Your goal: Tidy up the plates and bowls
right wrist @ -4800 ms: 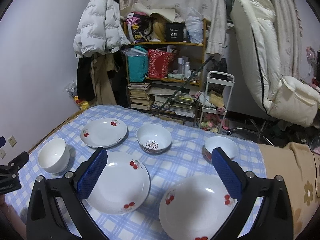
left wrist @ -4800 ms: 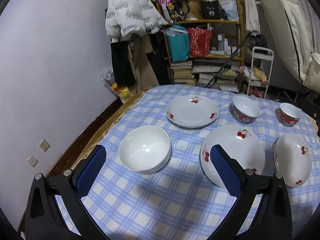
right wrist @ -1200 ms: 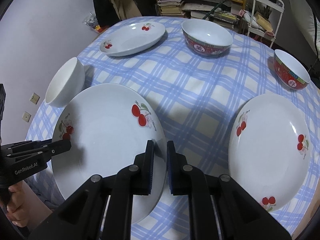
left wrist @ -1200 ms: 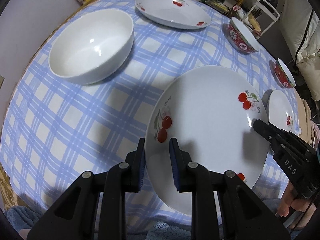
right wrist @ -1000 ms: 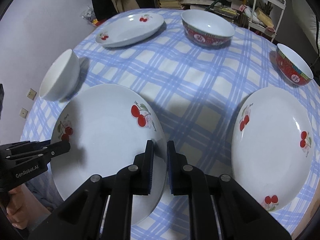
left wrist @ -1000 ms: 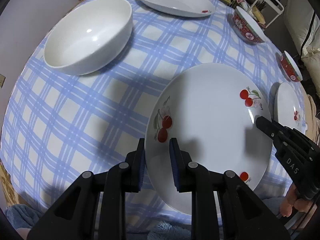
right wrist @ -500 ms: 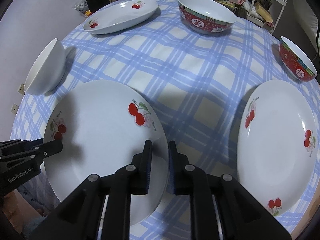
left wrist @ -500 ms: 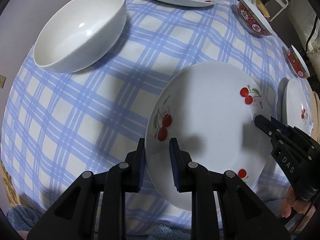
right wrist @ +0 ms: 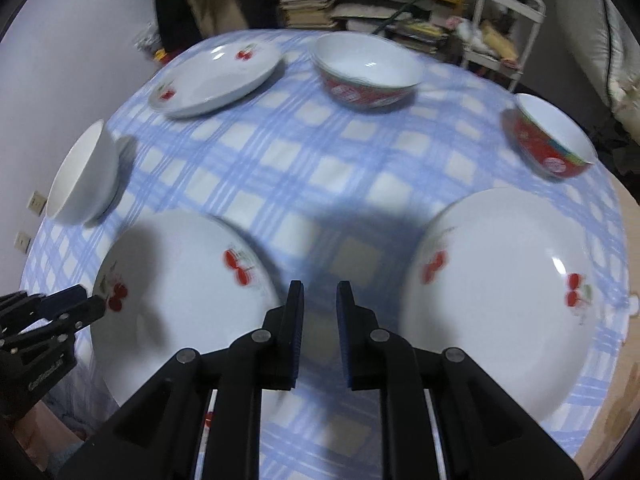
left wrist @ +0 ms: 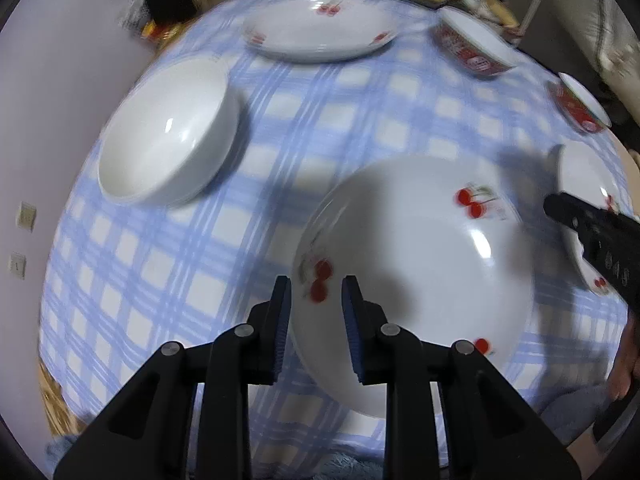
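A large white cherry plate (left wrist: 420, 260) (right wrist: 180, 300) lies near the front of the blue checked table. My left gripper (left wrist: 316, 304) (right wrist: 94, 300) straddles the plate's left rim. Its jaws are opening, and the pads stand a little off the rim between them. My right gripper (right wrist: 320, 320) (left wrist: 556, 204) hangs over bare cloth between this plate and a second cherry plate (right wrist: 504, 280). Its jaws are narrowly apart and hold nothing. A third cherry plate (right wrist: 216, 76), a plain white bowl (left wrist: 164, 136), a big red bowl (right wrist: 368, 76) and a small red bowl (right wrist: 548, 140) stand farther back.
The checked tablecloth (right wrist: 320, 152) falls away at the near edge. A plain wall runs along the left. Behind the table are stacked books and a white wire trolley (right wrist: 504, 20). A hand (left wrist: 624, 364) shows at the right edge.
My right gripper has come off the big plate's right rim and shifted right over bare cloth. The left jaws have widened slightly around the left rim. Both views have pulled up and back.
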Action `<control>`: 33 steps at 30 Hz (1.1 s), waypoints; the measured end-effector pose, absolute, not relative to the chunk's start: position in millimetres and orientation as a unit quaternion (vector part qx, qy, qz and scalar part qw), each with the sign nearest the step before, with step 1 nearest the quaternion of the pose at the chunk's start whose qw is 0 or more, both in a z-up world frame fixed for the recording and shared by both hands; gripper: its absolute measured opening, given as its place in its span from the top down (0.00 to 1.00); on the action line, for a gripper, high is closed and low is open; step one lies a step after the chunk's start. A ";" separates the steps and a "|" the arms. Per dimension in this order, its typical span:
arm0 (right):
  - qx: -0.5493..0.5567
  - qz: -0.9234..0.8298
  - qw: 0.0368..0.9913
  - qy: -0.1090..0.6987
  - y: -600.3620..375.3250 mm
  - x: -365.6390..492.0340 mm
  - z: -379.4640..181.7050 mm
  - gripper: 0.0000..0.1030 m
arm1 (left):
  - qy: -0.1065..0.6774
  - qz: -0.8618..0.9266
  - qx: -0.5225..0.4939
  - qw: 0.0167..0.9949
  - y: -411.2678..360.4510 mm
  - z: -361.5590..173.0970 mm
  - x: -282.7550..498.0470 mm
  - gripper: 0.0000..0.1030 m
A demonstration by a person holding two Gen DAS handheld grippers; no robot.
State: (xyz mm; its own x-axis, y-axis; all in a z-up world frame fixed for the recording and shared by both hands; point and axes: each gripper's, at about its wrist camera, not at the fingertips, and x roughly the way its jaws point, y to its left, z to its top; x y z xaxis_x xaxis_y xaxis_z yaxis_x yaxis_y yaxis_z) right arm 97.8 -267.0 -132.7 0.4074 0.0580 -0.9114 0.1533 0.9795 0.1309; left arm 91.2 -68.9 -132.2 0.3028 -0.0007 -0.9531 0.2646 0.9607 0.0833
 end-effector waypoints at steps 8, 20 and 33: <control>0.114 -0.095 0.849 0.507 -323.4 84.3 -92.8 0.59 | 0.518 -0.135 0.157 0.830 -125.1 -90.2 84.3 0.44; 0.160 -0.166 0.853 0.468 -408.4 62.2 -63.3 0.16 | 0.470 -0.175 0.191 0.844 -195.1 -67.8 94.9 0.16; 0.211 -0.185 0.819 0.501 -477.0 32.1 -101.2 0.09 | 0.497 -0.204 0.222 0.814 -259.9 -108.2 105.4 0.15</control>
